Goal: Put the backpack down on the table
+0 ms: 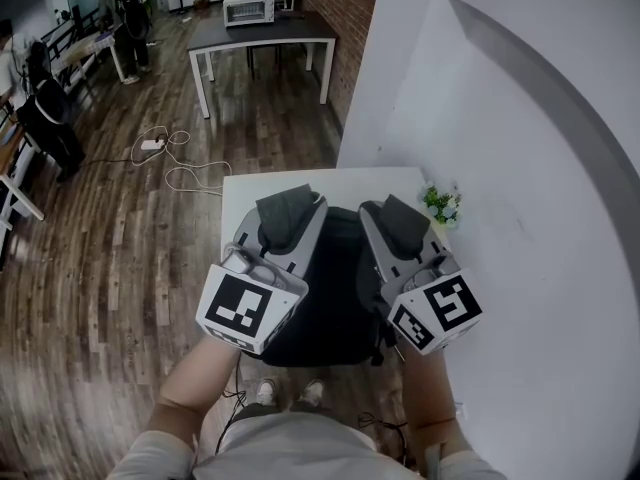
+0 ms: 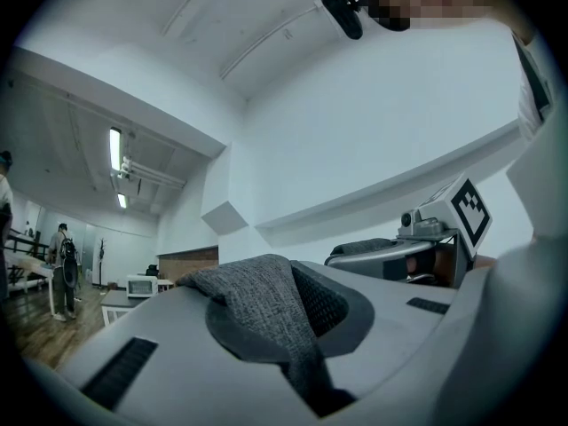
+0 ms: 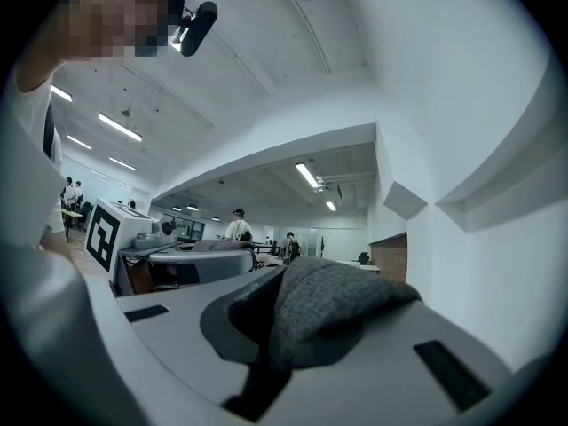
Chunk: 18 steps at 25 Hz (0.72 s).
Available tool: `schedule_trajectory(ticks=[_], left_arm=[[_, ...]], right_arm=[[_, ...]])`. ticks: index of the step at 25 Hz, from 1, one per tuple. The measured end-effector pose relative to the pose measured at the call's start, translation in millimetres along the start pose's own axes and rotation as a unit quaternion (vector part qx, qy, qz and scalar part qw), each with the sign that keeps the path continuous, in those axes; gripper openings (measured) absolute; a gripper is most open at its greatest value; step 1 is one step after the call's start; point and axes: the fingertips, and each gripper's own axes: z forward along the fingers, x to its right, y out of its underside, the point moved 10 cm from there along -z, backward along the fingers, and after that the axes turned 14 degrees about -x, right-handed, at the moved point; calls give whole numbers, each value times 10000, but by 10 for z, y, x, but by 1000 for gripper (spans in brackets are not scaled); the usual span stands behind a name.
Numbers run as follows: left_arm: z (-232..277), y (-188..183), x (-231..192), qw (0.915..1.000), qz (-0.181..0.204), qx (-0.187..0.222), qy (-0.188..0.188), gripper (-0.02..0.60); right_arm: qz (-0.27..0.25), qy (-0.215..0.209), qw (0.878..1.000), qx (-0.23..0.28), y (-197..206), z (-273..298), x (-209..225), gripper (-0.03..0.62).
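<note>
A dark backpack [image 1: 335, 293] lies below both grippers, over the near part of a small white table [image 1: 262, 186]; whether it rests on the table I cannot tell. My left gripper [image 1: 290, 210] is shut on a grey woven shoulder strap [image 2: 266, 295] that bulges out between its jaws. My right gripper [image 1: 401, 218] is shut on the other grey strap [image 3: 330, 302] in the same way. Both grippers point away from me, side by side. The left gripper view shows the right gripper [image 2: 424, 238] beside it, and the right gripper view shows the left gripper [image 3: 169, 257].
A small potted plant [image 1: 442, 205] stands at the table's right edge against the white wall [image 1: 520, 168]. A dark table with a microwave [image 1: 250, 10] stands farther off on the wooden floor. Cables [image 1: 170, 158] lie on the floor, and people stand at the far left.
</note>
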Motion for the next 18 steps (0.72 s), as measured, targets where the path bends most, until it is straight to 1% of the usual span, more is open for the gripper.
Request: schedule_trajectory(ticks=[3, 6, 12, 18], left_arm=[[231, 39, -103, 9999, 5, -86, -68, 40], [428, 94, -182, 9998, -25, -155, -129, 40], [841, 158, -410, 9994, -169, -224, -205, 40], [1314, 340, -576, 9987, -192, -399, -254, 40]], right_arm=[[-77, 73, 9999, -72, 16, 152, 137, 41], [-80, 51, 9999, -134, 55, 256, 266, 41], [-61, 84, 9997, -239, 85, 585, 600, 41], [-138, 184, 9988, -439, 266, 934, 953, 41]])
